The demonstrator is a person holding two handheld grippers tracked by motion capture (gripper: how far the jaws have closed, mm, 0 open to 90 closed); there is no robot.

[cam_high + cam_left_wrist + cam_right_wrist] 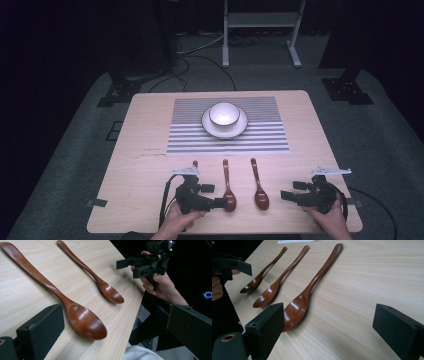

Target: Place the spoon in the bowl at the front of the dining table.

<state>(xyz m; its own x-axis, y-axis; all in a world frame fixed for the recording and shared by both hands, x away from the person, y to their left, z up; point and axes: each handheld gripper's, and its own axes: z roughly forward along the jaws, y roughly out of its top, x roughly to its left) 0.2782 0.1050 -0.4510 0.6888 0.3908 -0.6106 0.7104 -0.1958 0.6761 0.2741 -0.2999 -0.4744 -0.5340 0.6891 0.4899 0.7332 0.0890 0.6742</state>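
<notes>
Spoons of dark brown wood lie side by side on the worktop (150, 125), near its front edge, handles pointing away from the person and bowls toward them. The right spoon (259, 190) and the middle spoon (228, 186) are in the open between the two claws; the left spoon (195, 164) is mostly covered by the left claw, with only its handle tip seen beyond it in the high view.

The left claw (212, 196) sits over that left spoon, just beside the bowl of the middle one, held by the left hand (177, 220). In the left gripper view its black jaws stand wide apart with nothing between the pads.

The right claw (291, 190), held by the right hand (327, 220), is near the right spoon's bowl but apart from it. Its jaws are also spread wide and grip nothing.

Farther back, a striped placemat (185, 142) carries a white plate (242, 129) with a white bowl (223, 114) standing on it.
</notes>
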